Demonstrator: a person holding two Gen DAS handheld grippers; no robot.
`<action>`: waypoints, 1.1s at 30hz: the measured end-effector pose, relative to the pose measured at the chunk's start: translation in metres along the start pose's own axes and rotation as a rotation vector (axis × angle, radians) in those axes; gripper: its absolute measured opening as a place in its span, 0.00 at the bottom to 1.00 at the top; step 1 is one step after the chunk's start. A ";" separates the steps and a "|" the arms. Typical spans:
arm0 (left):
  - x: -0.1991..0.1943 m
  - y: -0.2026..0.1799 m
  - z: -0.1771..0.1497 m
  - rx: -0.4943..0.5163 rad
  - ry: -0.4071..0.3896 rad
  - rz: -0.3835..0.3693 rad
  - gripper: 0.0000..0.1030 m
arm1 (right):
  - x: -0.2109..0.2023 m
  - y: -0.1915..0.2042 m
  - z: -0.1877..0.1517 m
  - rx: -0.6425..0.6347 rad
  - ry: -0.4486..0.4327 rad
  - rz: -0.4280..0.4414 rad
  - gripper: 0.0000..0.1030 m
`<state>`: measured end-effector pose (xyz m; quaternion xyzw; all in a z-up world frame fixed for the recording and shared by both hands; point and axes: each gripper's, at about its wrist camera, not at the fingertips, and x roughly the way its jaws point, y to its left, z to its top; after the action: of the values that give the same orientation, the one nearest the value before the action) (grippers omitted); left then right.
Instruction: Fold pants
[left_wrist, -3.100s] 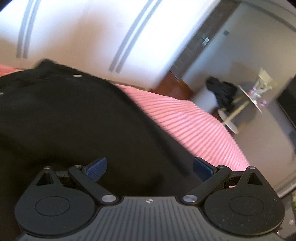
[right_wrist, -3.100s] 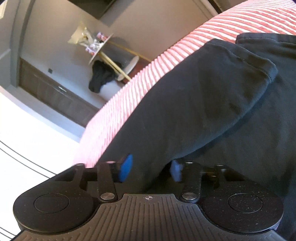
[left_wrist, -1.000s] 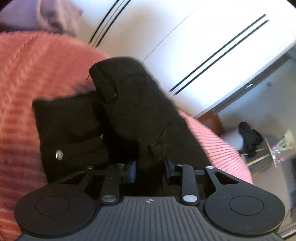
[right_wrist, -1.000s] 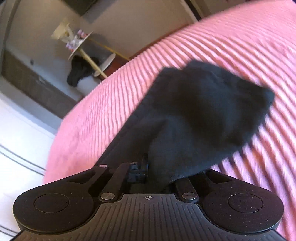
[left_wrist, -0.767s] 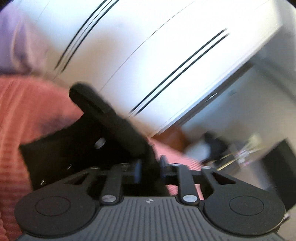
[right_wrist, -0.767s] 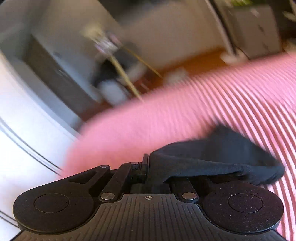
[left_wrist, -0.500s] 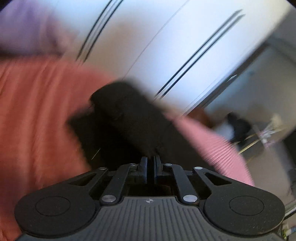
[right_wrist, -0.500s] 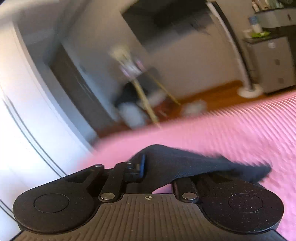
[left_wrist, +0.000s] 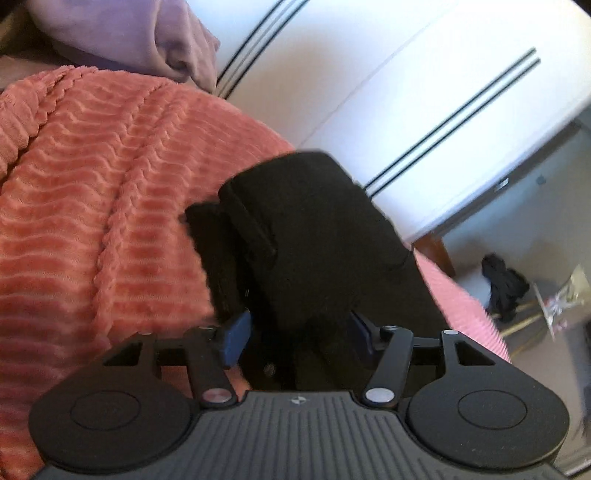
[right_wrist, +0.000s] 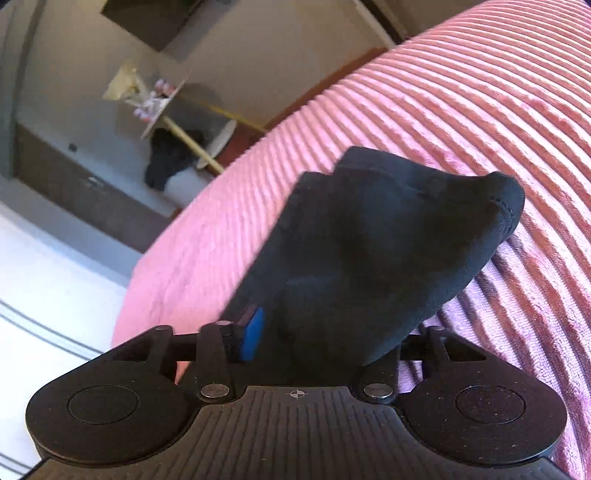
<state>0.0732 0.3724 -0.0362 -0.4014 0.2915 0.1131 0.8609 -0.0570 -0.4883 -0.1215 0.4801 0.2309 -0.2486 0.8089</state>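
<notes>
The black pants (left_wrist: 317, 236) lie bunched in a folded heap on the pink ribbed blanket (left_wrist: 92, 206), and both wrist views look down on them. The left gripper (left_wrist: 297, 332) has just been opening: its 2 blue pads (left_wrist: 236, 334) stand apart, with dark cloth lying between them but not pinched. The right gripper (right_wrist: 321, 332) shows 1 blue pad (right_wrist: 253, 334) at the fabric's edge; the pants (right_wrist: 376, 251) drape over and hide the other finger, so I cannot tell whether it grips them. A lilac garment (left_wrist: 122, 33) lies at the blanket's far edge.
</notes>
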 end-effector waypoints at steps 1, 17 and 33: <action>0.000 0.000 0.004 -0.007 -0.018 0.004 0.54 | 0.002 0.003 0.000 -0.011 0.002 -0.004 0.22; -0.022 -0.017 0.019 0.151 -0.014 0.042 0.13 | -0.036 0.075 -0.004 -0.482 -0.218 -0.040 0.08; -0.065 -0.084 -0.013 0.397 -0.196 0.247 0.63 | -0.019 0.005 0.038 -0.105 -0.084 -0.113 0.06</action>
<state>0.0514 0.3102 0.0483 -0.1728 0.2701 0.1961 0.9267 -0.0636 -0.5166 -0.0900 0.4126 0.2361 -0.3014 0.8266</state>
